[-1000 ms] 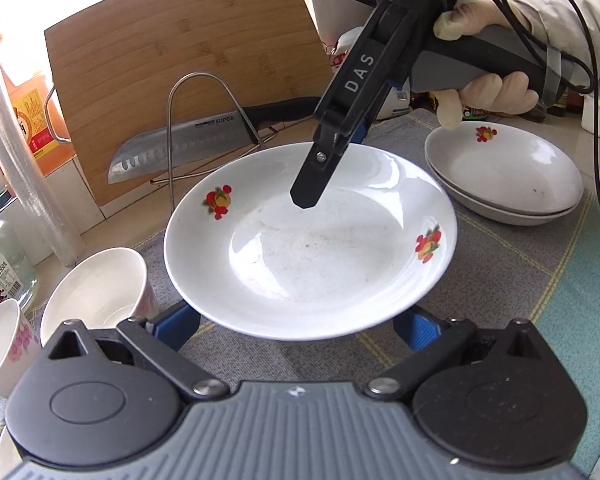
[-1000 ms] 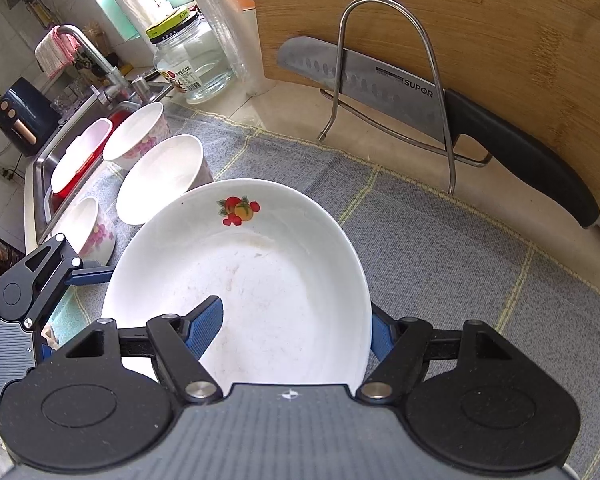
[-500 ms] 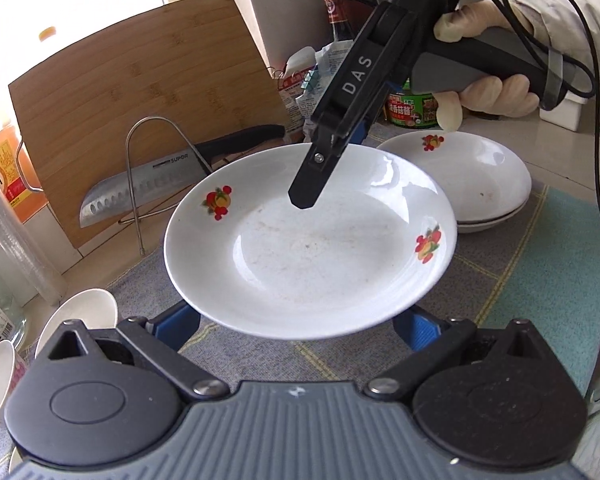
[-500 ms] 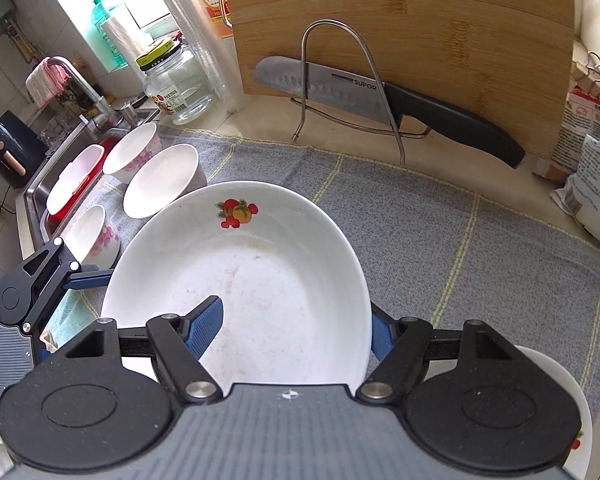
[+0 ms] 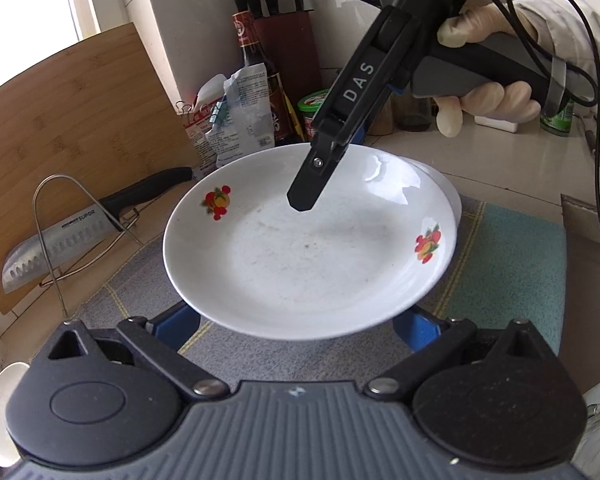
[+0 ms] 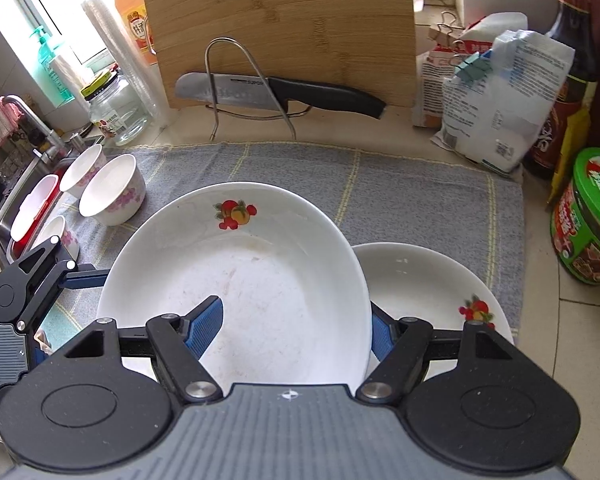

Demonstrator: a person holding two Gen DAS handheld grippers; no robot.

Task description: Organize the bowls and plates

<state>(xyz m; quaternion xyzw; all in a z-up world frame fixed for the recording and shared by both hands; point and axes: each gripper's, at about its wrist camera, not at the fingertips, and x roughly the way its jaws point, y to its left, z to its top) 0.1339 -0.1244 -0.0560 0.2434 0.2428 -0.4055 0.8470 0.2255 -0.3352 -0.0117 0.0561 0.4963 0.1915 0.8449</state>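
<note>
A grey checked dish mat covers the counter, with a bamboo cutting board leaning upright behind it and a Supor knife resting in a wire rack against the board. Above the mat, a white fruit-print plate is held off the surface by both grippers — its far rim overlaps a stack of matching plates lying on the mat's right end. The right gripper pinches the plate's rim, one blue pad inside the dish and the other against its outer edge. The left gripper reaches under the plate's near edge, its blue pads at either side below the rim; whether they press on it I cannot tell. Small floral bowls sit at the mat's left end beside the sink.
</note>
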